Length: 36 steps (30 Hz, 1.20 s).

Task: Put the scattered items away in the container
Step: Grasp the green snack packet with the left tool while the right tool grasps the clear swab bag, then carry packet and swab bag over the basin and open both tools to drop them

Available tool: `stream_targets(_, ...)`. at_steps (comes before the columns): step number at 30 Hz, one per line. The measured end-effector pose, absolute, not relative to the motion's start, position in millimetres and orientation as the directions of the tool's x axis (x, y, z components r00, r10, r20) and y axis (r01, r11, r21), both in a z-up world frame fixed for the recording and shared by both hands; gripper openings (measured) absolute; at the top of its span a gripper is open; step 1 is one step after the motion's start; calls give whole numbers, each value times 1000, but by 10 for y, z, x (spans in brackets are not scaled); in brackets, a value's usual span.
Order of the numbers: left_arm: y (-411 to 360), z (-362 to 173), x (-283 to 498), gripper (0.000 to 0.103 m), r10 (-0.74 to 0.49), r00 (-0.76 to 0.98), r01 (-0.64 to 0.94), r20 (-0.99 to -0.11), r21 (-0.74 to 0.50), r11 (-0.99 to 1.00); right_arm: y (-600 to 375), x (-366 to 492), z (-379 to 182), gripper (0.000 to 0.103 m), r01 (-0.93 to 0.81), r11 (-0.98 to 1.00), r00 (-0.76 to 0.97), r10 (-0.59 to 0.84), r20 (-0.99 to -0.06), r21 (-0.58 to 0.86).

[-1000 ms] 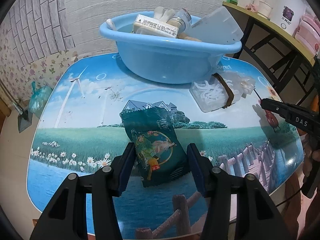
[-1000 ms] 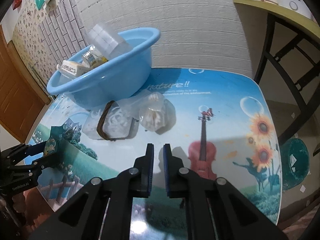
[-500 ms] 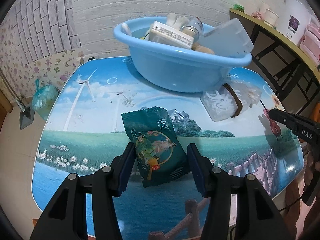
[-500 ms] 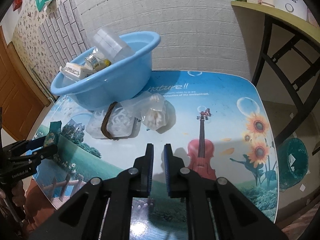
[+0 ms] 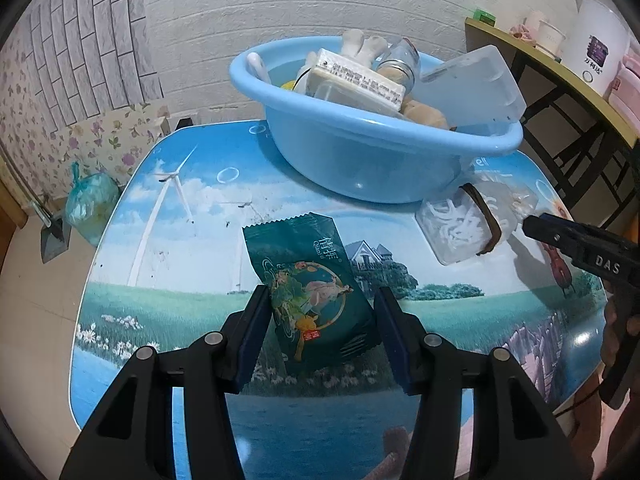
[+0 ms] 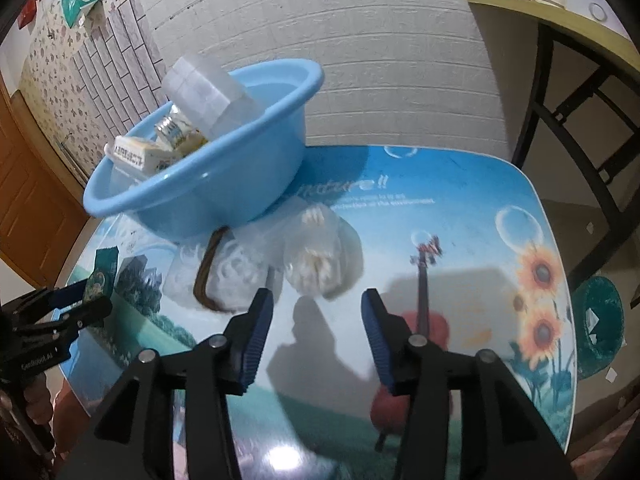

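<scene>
A blue basin point(image 5: 384, 160) stands at the back of the picture-printed table point(image 5: 168, 264), holding a white box, a jar, a clear lid and other items. My left gripper point(image 5: 320, 332) is shut on a dark green snack packet point(image 5: 308, 292), held above the table in front of the basin. Clear plastic bags, one with a brown band point(image 6: 212, 276) and one beside it point(image 6: 316, 256), lie against the basin point(image 6: 224, 184). My right gripper point(image 6: 318, 332) is open and empty, just in front of these bags. It also shows in the left wrist view point(image 5: 532, 224).
A shelf with cups and a white tub point(image 5: 600, 60) stands to the right of the table. A green bin point(image 6: 600, 320) sits on the floor to the right. A tied bag point(image 5: 90, 204) and a dustpan lie on the floor to the left.
My left gripper has lifted the green packet and carried it toward the basin. My right gripper has opened from shut and moved closer to the plastic bags.
</scene>
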State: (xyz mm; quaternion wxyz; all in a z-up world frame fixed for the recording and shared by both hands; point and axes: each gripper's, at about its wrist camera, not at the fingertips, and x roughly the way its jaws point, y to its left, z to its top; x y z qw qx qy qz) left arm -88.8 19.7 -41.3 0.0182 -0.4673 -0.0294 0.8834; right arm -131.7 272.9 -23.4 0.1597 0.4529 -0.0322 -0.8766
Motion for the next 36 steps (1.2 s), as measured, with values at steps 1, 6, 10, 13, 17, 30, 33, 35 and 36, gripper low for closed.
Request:
stream_targets(1, 193, -415, -900, 53, 59, -562, -5, -825, -68, -998, 2700, -1359, -246, 49, 254, -946, -535, -309, -787, 199)
stream_targets(6, 172, -423, -977, 53, 56, -561, -1, -826, -67, -998, 2601, -1525, -354, 49, 261, -947, -510, -300, -806, 188)
stream_targets(10, 153, -440, -1030, 53, 56, -557, 2, -829, -69, -998, 2582, -1590, -402, 45, 268, -947, -506, -294, -811, 177)
stream_targets(13, 153, -451, -1054, 53, 56, -553, 1, -831, -67, -998, 2580, -1596, -407, 27, 278, -944, -500, -298, -813, 175)
stream_targets(17, 159, -442, -1058, 53, 59, -555, -3, -830, -69, -998, 2607, -1549, -403, 24, 277, -944, -508, -302, -807, 178)
stream_targets(30, 180, -235, -938, 53, 61, -595, -6, -801, -71, -997, 2771, -1317, -146, 23, 275, -942, -568, -319, -759, 190)
stream_targets(33, 167, -187, -903, 53, 61, -603, 0, -795, -76, -997, 2805, -1251, -64, 23, 273, -943, -583, -321, -746, 192)
stream_targets(35, 161, -164, -877, 53, 59, -608, 3, -791, -77, -997, 2839, -1211, -14, 23, 270, -943, -593, -322, -738, 194)
stream_targets(36, 157, -145, -863, 53, 56, -612, 5, -789, -75, -997, 2859, -1183, 17, 23, 269, -943, -598, -324, -733, 197)
